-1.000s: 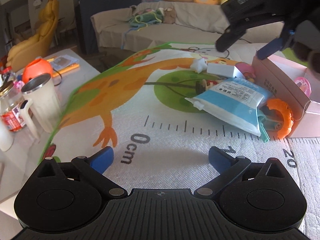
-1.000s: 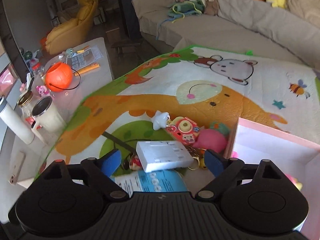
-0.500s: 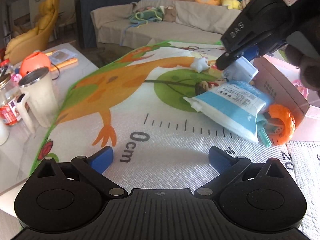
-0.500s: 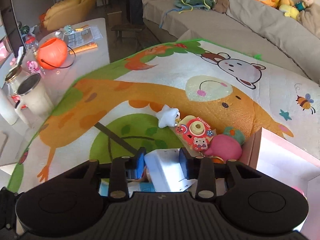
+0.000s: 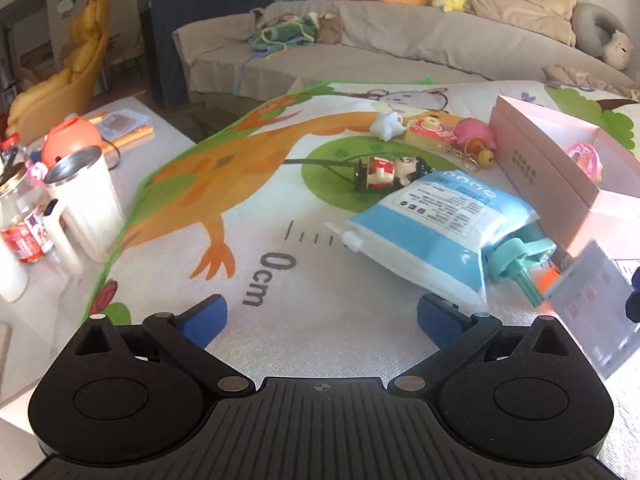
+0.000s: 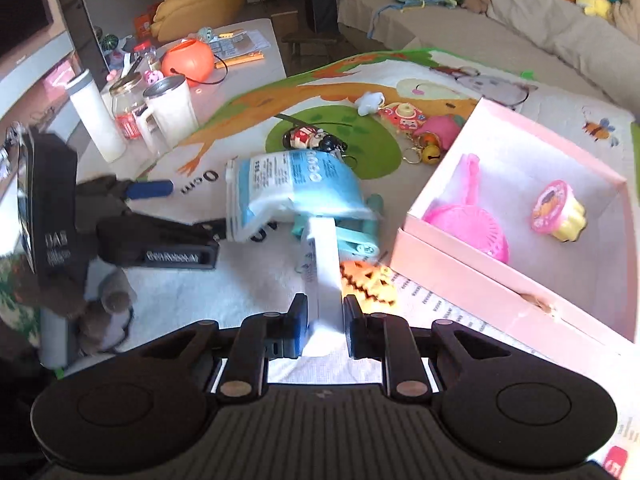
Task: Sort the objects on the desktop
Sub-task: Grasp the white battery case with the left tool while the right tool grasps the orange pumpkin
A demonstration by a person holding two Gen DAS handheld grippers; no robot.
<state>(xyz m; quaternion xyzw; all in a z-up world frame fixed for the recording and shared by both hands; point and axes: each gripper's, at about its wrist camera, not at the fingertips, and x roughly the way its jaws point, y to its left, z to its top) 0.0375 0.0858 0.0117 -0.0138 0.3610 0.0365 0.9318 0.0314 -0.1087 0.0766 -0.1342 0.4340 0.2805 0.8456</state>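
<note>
My right gripper [image 6: 325,326] is shut on a white box [image 6: 325,272] and holds it above the mat, near the front left corner of the pink box [image 6: 516,276]. The white box also shows at the right edge of the left wrist view [image 5: 588,304]. My left gripper [image 5: 320,316] is open and empty, low over the mat, with its right finger next to the blue-and-white pouch [image 5: 440,228]. It also shows at the left of the right wrist view [image 6: 160,216]. The pink box holds a pink scoop [image 6: 472,224] and a jelly cup [image 6: 558,212].
On the play mat [image 5: 280,184] lie a doll figure [image 5: 384,172], a white star [image 5: 386,126], a toy camera [image 5: 430,132], a pink plush keychain [image 5: 474,140], a teal clip [image 5: 516,264] and an orange toy [image 6: 368,276]. A mug [image 5: 88,200], jar and orange bucket [image 5: 68,144] stand at left.
My right gripper closed on the white box, lifted it off the pile and carried it back toward the near corner of the pink box. My left gripper stayed open and moved little.
</note>
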